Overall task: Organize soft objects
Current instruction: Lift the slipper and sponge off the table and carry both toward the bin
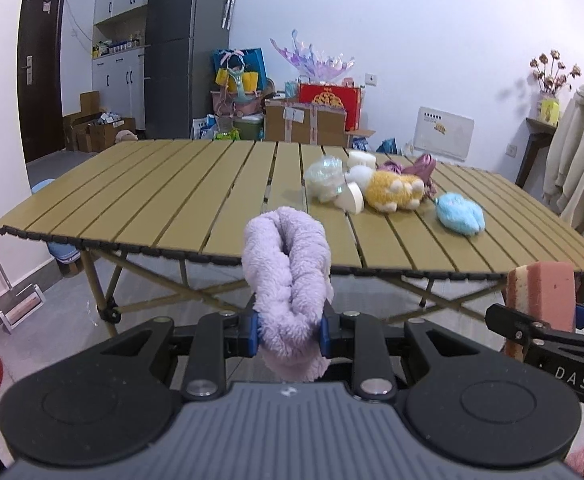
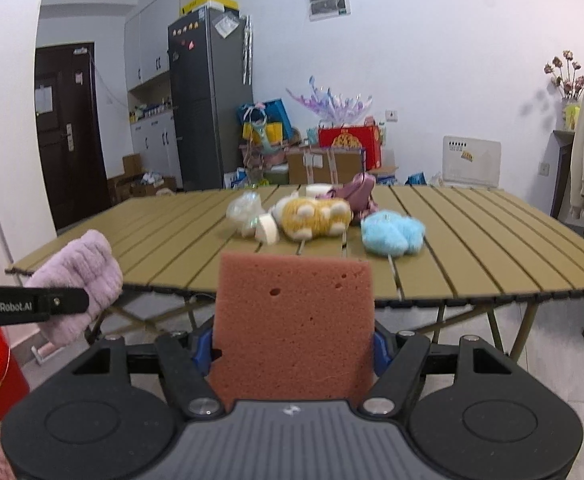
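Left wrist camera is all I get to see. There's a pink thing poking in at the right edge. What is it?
Observer: A pink sponge. The right gripper squeezes it from both sides.
Operator: Does it have holes?
Observer: Yes, one round hole near the top of its flat face, plus some tiny ones.
Operator: What's on top of the fridge?
Observer: A yellow box sits up there.

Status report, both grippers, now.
Left gripper shut on purple fluffy roll. Right gripper shut on pink sponge. Both short of table; nothing between.
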Demonstrator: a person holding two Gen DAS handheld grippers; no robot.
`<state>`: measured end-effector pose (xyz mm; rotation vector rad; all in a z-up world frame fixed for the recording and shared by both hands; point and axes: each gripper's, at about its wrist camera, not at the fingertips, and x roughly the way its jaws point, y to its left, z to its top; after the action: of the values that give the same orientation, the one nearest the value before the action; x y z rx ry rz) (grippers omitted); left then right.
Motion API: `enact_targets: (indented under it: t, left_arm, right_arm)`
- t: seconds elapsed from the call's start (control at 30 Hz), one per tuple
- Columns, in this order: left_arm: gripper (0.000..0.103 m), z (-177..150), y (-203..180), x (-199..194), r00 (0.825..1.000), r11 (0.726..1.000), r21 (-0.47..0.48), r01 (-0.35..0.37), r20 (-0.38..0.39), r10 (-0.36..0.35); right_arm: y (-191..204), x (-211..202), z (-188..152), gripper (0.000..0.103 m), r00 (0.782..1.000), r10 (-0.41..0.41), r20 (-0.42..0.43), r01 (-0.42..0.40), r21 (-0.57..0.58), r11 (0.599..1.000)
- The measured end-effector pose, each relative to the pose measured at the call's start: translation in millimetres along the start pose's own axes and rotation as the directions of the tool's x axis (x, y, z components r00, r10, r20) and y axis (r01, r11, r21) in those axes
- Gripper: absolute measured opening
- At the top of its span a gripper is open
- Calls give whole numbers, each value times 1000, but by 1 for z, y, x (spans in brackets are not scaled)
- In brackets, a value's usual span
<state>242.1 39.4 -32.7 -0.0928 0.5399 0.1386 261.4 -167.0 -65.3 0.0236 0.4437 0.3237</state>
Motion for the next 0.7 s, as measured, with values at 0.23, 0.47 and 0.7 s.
enact_targets:
  t: [0.23,0.47,0.7]
  left_arm:
    - [27,-29,1,1,997,999,49,-9,-72,12]
    - [27,-58,2,8,988,996,82,-21,-148,33]
    - [27,-89,4,27,968,995,92,-29,-244,51]
  right_arm:
    - [-4,-5,-26,69,997,-3,-82,3,0,1000]
    - [-11,-4,-57,69,983,-31,-182,29,-12,999]
    - [-21,9,-83,69,957,-75,-282,70,-27,997]
